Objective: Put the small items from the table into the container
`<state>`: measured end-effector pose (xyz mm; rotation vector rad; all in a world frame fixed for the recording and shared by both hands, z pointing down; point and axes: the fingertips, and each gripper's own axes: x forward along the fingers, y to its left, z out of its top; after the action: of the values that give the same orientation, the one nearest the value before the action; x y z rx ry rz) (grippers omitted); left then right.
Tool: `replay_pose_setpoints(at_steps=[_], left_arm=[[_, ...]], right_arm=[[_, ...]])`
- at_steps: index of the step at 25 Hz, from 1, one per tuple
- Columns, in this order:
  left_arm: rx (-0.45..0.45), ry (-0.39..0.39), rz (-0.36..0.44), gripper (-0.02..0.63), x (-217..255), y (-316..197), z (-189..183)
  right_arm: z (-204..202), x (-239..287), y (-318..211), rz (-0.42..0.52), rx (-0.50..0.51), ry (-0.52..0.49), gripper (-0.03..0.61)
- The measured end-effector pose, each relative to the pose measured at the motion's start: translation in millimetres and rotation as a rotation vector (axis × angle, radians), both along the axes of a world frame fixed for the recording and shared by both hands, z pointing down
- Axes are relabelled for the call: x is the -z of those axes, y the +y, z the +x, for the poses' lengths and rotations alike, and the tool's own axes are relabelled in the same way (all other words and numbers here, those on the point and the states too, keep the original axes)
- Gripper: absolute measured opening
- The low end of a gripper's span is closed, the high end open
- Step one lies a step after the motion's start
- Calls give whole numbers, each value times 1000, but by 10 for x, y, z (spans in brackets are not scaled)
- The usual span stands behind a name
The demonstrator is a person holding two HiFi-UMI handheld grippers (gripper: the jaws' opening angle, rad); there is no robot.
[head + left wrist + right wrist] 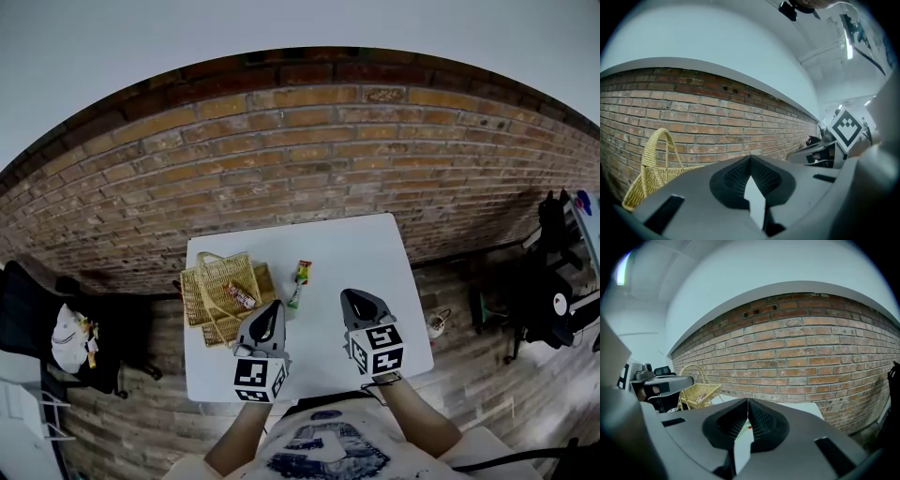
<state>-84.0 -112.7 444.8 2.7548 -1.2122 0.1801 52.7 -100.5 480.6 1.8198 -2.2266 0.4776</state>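
Observation:
A woven straw basket [217, 292] with handles stands at the left of the white table [366, 258], and a wrapped snack [241, 296] lies in it. A green and red packet [302, 272] and a small green item [294, 299] lie on the table just right of the basket. My left gripper [273, 308] hovers over the near part of the table, right by the basket's corner, its jaws shut and holding nothing. My right gripper [351, 298] is beside it to the right, also shut and empty. The basket [655, 172] shows in the left gripper view and, as the basket [697, 393], in the right gripper view.
A brick wall [309, 159] runs behind the table. A black chair [37, 323] with a white bag stands at the left on the floor. Black equipment [548, 300] stands at the right, and a small pot [437, 325] sits on the floor near the table's right edge.

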Motion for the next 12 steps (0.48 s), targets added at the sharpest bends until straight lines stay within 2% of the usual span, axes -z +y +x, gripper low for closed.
replay_pose_setpoints(at_steps=[6, 12], left_arm=[[23, -8, -29, 48, -119, -113, -61], [64, -13, -56, 48, -223, -237, -37]], right_arm=[[-46, -119, -168, -32, 25, 6, 21], [-92, -328, -402, -96, 104, 15, 21]])
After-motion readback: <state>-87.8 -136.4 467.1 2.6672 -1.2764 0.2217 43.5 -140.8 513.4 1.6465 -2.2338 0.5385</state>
